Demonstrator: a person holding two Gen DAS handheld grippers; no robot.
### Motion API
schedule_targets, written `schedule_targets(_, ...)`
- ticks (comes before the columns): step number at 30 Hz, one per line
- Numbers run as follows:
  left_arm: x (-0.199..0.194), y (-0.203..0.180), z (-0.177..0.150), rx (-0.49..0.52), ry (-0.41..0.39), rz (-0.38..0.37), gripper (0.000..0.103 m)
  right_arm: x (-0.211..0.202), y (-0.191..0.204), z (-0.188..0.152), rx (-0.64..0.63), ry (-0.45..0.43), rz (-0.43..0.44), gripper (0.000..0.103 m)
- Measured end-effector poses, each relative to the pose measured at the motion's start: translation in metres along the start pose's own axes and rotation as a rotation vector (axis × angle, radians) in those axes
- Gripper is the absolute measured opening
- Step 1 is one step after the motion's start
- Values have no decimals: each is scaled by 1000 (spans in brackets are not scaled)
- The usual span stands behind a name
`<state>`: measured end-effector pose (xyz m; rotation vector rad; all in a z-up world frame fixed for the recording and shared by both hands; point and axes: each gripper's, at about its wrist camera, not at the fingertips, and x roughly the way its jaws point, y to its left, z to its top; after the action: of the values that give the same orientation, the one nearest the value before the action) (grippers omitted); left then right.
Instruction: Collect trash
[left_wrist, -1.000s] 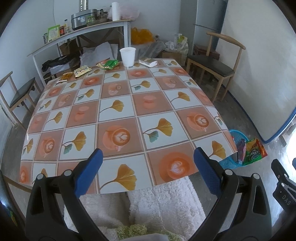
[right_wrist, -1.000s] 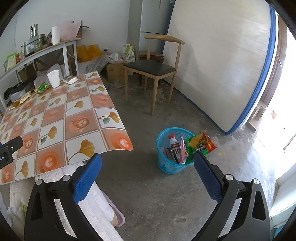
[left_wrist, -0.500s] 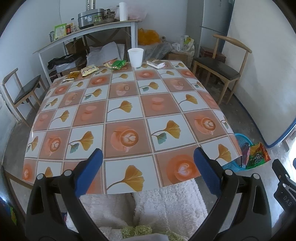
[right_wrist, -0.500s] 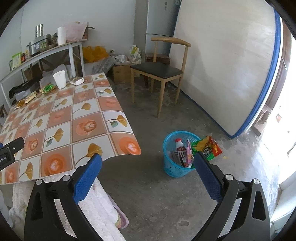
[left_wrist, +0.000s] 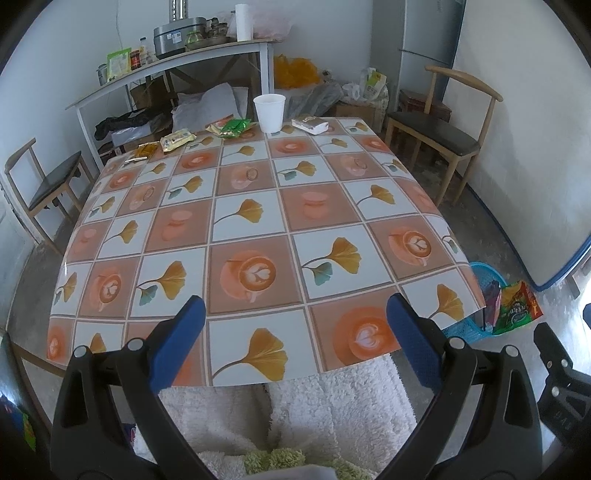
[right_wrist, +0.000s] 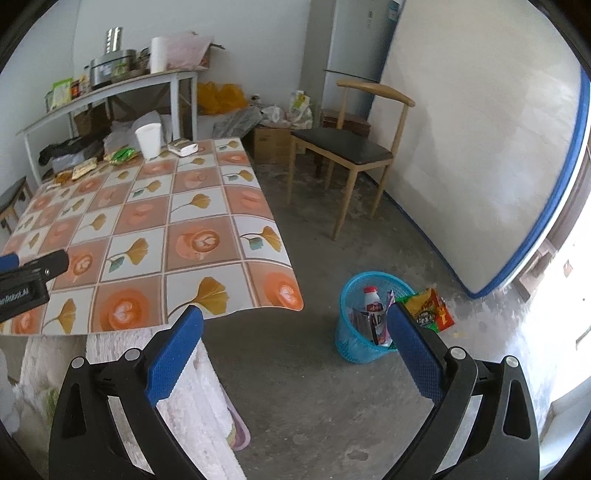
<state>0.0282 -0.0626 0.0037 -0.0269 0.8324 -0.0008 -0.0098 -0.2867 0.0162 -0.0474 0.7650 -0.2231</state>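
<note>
Left wrist view looks down the length of the tabletop (left_wrist: 258, 229), which wears a checked cloth of coffee cups and ginkgo leaves. The left gripper (left_wrist: 295, 321) hangs over the near edge with its 2 blue pads spread wide and nothing between them. All the trash lies in a row along the far edge: a white paper cup (left_wrist: 270, 112) standing upright, a white packet (left_wrist: 309, 124) just right of it, a green wrapper (left_wrist: 232, 128) just left of it, then a yellow snack packet (left_wrist: 177, 140), a smaller orange wrapper (left_wrist: 147, 149) and a thin white stick (left_wrist: 136, 159) toward the far left corner.

Right wrist view shows the right gripper (right_wrist: 294, 332) held off the right side of the tabletop, above the concrete floor (right_wrist: 314, 387), its pads likewise apart and empty. A blue mesh basket (right_wrist: 354, 343) stands on the floor, well apart from the trash on the tabletop, with a white bottle (right_wrist: 373, 306) with a red cap and some wrappers inside. A green and red snack bag (right_wrist: 428, 308) sits at the basket's right side; whether it rests on the rim or the floor is unclear. A wooden chair (right_wrist: 351, 151) stands beyond the basket.
</note>
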Motion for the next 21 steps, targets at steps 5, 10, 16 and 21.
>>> schedule_targets(5, 1, -1, 0, 2, 0, 0, 95, 1, 2, -2, -16, 5, 14, 97)
schedule_targets(10, 1, -2, 1, 5, 2, -1, 95, 0, 2, -3, -19, 9, 12, 97)
schedule_targets(16, 1, -3, 1, 6, 2, -1, 95, 1, -1, -3, -10, 10, 12, 97)
schedule_targets(21, 1, -3, 1, 6, 3, -1, 95, 1, -4, -3, -3, 10, 9, 97)
